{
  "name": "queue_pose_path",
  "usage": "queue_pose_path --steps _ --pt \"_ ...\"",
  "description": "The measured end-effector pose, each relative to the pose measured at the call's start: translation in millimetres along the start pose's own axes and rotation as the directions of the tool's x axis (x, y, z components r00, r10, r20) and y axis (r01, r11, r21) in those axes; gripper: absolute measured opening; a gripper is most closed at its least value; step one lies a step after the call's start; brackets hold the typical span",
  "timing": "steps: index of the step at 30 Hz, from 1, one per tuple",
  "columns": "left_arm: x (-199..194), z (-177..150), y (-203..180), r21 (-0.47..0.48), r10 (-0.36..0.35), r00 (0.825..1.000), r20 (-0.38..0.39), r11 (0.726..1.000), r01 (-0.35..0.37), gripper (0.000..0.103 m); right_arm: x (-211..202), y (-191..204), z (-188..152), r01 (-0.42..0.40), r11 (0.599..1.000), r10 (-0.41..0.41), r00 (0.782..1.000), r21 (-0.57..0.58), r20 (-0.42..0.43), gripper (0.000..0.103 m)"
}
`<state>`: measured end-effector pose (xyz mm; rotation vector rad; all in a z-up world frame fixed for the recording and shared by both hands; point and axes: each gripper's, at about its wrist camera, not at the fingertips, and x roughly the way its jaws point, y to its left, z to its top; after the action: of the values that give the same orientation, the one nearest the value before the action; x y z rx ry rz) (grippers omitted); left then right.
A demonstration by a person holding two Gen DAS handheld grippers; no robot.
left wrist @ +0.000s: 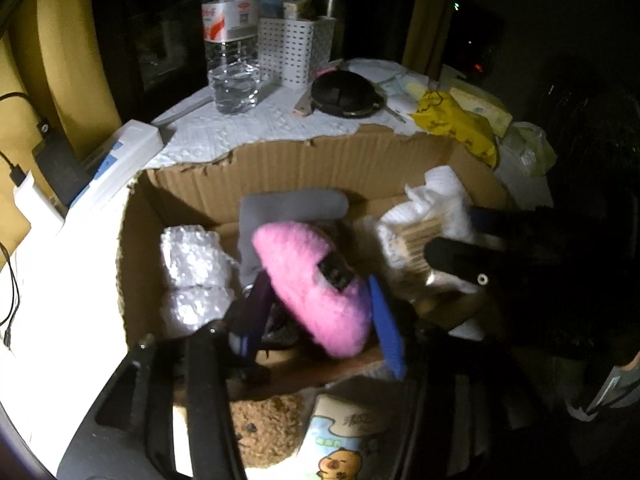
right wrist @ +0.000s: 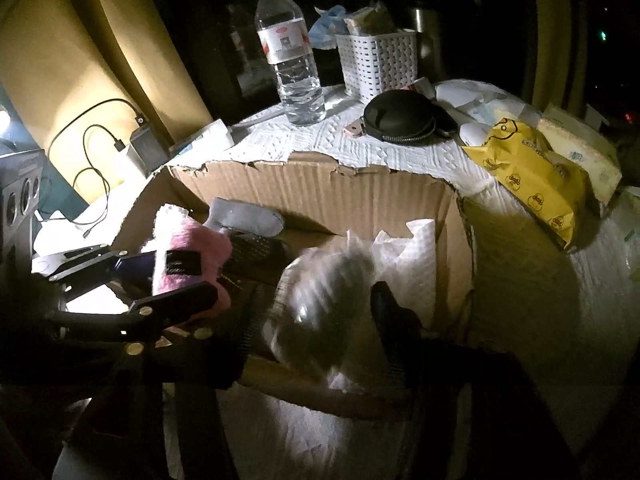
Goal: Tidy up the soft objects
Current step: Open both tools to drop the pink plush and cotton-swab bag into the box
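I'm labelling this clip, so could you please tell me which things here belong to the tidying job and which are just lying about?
Part of the job:
- cardboard box
- pink fuzzy item between the left claw fingers
- white soft bundle at the right claw
- bubble wrap
- grey pad

Lying about:
- water bottle
- white basket
- black pouch
- yellow packet

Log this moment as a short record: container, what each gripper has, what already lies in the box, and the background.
container: open cardboard box with a torn rim
left gripper: jaws around the pink fuzzy item, over the box
right gripper: blurred white plastic-wrapped bundle between its jaws; grip unclear
in box: bubble wrap, grey piece
behind box: water bottle, white basket
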<state>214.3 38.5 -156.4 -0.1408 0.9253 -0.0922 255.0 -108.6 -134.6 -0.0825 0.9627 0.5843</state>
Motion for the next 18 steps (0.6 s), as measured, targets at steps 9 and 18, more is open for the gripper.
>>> queue_pose_path --steps 9,18 --pt "-17.0 -2.5 1.2 -0.010 0.019 0.999 0.026 1.000 -0.019 0.052 -18.4 2.9 0.7 0.015 1.000 -0.015 0.999 -0.003 0.032 0.066" --pt "-37.9 -6.6 -0.9 -0.006 0.029 0.998 0.056 1.000 -0.029 0.052 -40.8 6.8 -4.4 0.031 1.000 -0.031 0.998 0.001 0.063 0.066"
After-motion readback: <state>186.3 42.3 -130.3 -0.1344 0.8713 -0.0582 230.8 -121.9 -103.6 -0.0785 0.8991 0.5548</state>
